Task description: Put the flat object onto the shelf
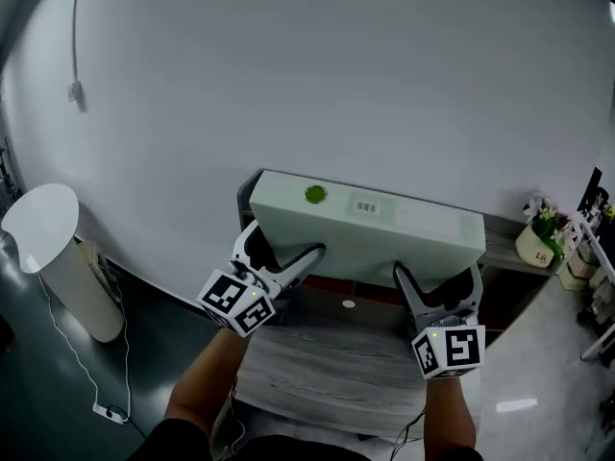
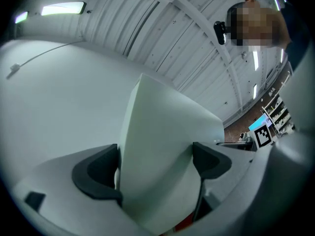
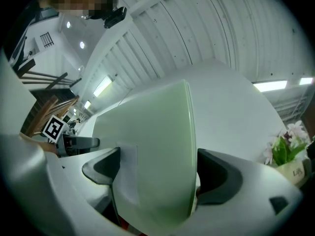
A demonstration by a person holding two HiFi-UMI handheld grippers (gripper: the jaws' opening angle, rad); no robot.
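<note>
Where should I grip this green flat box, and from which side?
Take the flat box by its near long edge, from the person's side, toward each end. It is wide but thin, so jaws span its thickness, as the left gripper and right gripper do.

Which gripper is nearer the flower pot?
Right. The right gripper holds the box at the end toward the flower pot; the left gripper holds the far end.
</note>
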